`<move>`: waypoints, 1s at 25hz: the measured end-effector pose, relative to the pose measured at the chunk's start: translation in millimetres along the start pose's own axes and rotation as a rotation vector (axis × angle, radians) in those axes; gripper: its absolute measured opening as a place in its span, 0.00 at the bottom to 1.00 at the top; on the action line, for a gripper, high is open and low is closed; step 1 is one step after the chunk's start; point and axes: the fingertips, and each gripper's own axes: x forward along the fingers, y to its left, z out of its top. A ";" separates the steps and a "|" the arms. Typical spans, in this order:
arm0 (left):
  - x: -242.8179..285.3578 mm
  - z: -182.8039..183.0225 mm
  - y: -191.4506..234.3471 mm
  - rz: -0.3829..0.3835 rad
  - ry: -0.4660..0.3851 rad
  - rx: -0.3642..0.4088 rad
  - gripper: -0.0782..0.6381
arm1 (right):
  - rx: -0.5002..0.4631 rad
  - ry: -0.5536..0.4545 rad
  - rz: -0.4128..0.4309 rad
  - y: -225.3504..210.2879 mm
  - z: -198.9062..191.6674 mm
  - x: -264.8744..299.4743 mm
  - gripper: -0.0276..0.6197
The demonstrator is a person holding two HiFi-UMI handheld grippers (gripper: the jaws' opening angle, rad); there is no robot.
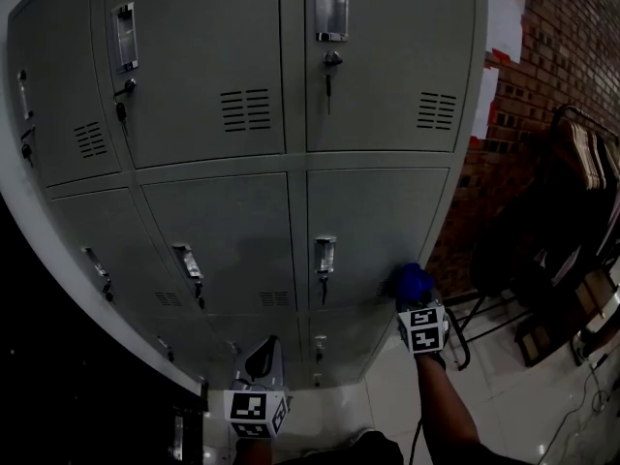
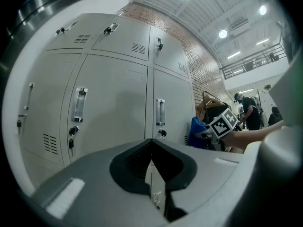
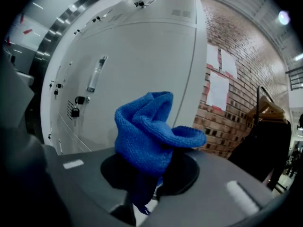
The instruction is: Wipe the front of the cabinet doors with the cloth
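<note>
– Head view, quick: where's the cloth?
– Blue cloth (image 1: 412, 281) is bunched up in the right gripper (image 1: 416, 300), at the lower right corner of a grey cabinet door (image 1: 378, 211) in the right-hand column, just beside the vent slots (image 2: 186, 139).
– Touching the door?
– Looks pressed to it, but can't tell for sure.
– Fingers on that side?
– Right gripper view: fingers (image 3: 184, 174) are clamped on the cloth's lower end, and the rest puffs up above them in front of the door.
– Left gripper?
– Left gripper (image 1: 262, 355) is lower and further left, near the bottom row of doors, well apart from the cloth. Its fingers (image 2: 137, 160) are closed together w/ nothing between them, pointed at the doors.
– Anything else?
– Door has a metal handle (image 1: 325, 255) on its left side. Brick wall (image 1: 552, 56) is right of the cabinet, w/ white paper sheets (image 1: 504, 17) stuck on it. Clothes rack (image 1: 581, 148) w/ hangers is further right, over a pale tiled floor (image 1: 504, 395).
</note>
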 end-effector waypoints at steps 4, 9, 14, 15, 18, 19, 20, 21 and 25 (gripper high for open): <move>-0.4 1.5 1.0 0.006 -0.004 -0.001 0.13 | 0.004 0.075 -0.026 -18.2 -29.7 14.7 0.17; -4.2 0.9 2.1 0.006 -0.002 0.005 0.13 | 0.010 0.085 -0.006 -8.7 -32.3 21.2 0.17; -12.2 4.1 10.6 0.033 -0.014 -0.002 0.13 | 0.006 0.067 0.090 40.3 -14.8 25.2 0.17; -13.9 5.0 11.8 0.039 -0.017 -0.001 0.13 | 0.004 0.058 0.107 48.8 -9.0 24.8 0.17; -18.9 6.0 16.8 0.060 -0.020 -0.002 0.13 | -0.007 0.040 0.148 72.4 4.5 25.6 0.17; -20.8 5.3 18.4 0.066 -0.019 -0.004 0.13 | -0.006 0.035 0.165 80.6 6.7 26.1 0.17; -22.5 4.7 19.7 0.071 -0.018 -0.004 0.13 | -0.004 0.031 0.185 89.5 8.6 26.7 0.17; -23.7 4.3 20.7 0.075 -0.017 -0.004 0.13 | -0.003 0.027 0.205 98.7 10.9 27.4 0.17; -28.3 5.4 23.4 0.085 -0.019 0.001 0.13 | -0.021 -0.006 0.282 132.2 29.0 27.2 0.17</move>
